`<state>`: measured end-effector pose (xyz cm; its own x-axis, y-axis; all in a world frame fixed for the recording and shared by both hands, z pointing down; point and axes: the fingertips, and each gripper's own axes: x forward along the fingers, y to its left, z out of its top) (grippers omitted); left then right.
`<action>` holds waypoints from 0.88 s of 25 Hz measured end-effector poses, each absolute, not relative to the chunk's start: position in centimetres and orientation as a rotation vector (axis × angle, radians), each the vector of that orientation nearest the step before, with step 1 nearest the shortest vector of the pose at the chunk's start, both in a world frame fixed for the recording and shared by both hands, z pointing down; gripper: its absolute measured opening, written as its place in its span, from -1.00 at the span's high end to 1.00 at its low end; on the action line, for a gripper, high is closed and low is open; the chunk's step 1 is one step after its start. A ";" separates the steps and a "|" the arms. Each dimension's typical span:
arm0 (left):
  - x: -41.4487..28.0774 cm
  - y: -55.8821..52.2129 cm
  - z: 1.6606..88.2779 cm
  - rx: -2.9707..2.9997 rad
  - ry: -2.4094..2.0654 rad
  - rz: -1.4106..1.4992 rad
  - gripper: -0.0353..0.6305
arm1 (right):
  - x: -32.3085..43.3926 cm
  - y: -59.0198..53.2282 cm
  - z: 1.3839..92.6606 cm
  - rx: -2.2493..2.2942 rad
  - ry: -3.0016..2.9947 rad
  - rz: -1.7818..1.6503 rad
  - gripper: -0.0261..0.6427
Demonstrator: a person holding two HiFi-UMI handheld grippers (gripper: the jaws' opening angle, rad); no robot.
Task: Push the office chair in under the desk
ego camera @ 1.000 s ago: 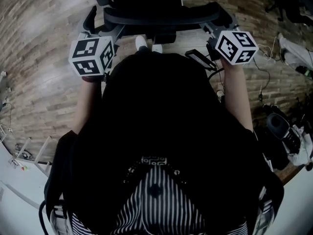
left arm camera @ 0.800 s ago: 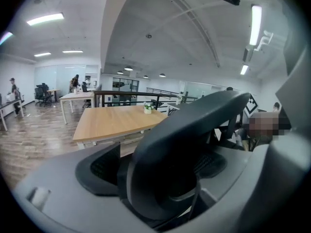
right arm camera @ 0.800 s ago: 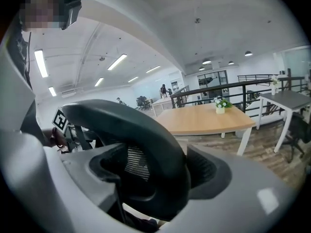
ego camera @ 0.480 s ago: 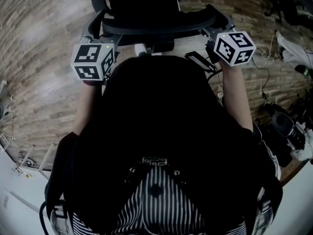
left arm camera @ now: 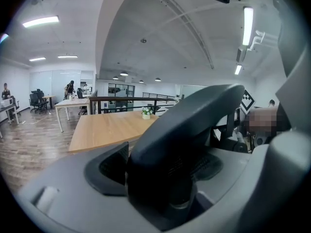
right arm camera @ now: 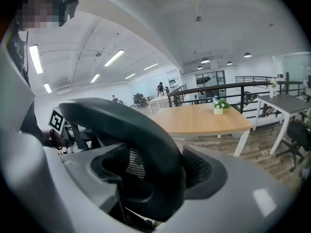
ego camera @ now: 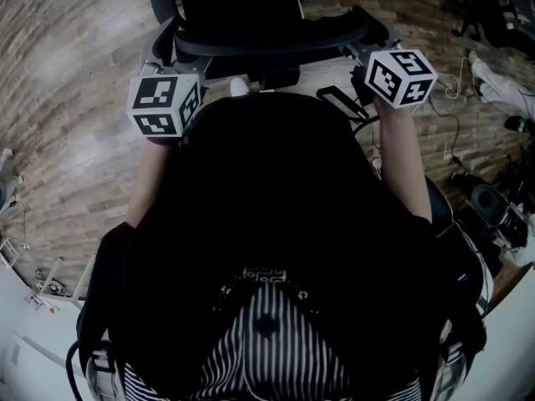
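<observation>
The office chair (ego camera: 251, 7) stands on the wood-plank floor (ego camera: 75, 98) at the far side of the scene, just past the person's dark-clothed body (ego camera: 267, 224), with its back turned toward the person. The curved black top rim (ego camera: 267, 40) of the chair's back runs from left to right between the two marker cubes.

The left gripper (left arm camera: 163, 166) is clamped on the left end of that rim. In the left gripper view the dark rim (left arm camera: 184, 120) fills the gap between the grey jaws and sits against the pads. Its marker cube (ego camera: 163, 104) shows at the left of the head view.

The right gripper (right arm camera: 158, 169) is clamped on the right end of the rim in the same way, the black bar (right arm camera: 126, 125) wedged between its jaws. Its cube (ego camera: 401, 78) sits at the right of the head view.

Beyond the chair's back, both gripper views show a light wooden tabletop (left arm camera: 107, 130) on white legs, carrying a small potted plant (left arm camera: 146, 113) near its far edge. The chair is not under this tabletop; its back stands on the near side of it
</observation>
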<state>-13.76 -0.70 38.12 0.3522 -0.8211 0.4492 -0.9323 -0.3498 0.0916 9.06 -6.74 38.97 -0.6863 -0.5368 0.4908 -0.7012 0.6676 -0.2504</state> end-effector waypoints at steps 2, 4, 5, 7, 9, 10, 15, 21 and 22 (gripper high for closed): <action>-14.8 -1.7 38.4 2.302 -1.546 0.479 -0.17 | 8.1 -7.6 39.3 0.979 -2.505 0.603 -0.11; -15.6 -2.5 38.5 2.335 -1.543 0.504 -0.15 | 7.2 -8.4 39.3 0.966 -2.502 0.595 -0.10; -15.8 -2.8 38.4 2.353 -1.540 0.516 -0.14 | 6.9 -8.7 39.2 0.956 -2.500 0.588 -0.10; -16.3 -2.9 37.9 2.374 -1.535 0.518 -0.14 | 6.5 -8.7 38.7 0.950 -2.498 0.568 -0.07; -17.1 -3.1 37.3 2.381 -1.545 0.500 -0.14 | 5.9 -8.7 38.2 0.970 -2.497 0.547 -0.05; -17.6 -3.6 37.3 2.385 -1.553 0.492 -0.14 | 5.4 -9.0 38.2 0.982 -2.496 0.542 -0.04; -19.5 -7.5 38.6 2.396 -1.514 0.509 -0.14 | 3.6 -12.3 39.5 0.995 -2.479 0.563 -0.03; -20.2 -9.3 38.7 2.382 -1.527 0.461 -0.17 | 3.2 -13.9 39.9 1.013 -2.484 0.564 0.00; -20.1 -9.6 38.7 2.378 -1.526 0.447 -0.17 | 3.3 -14.2 39.8 1.013 -2.488 0.567 0.00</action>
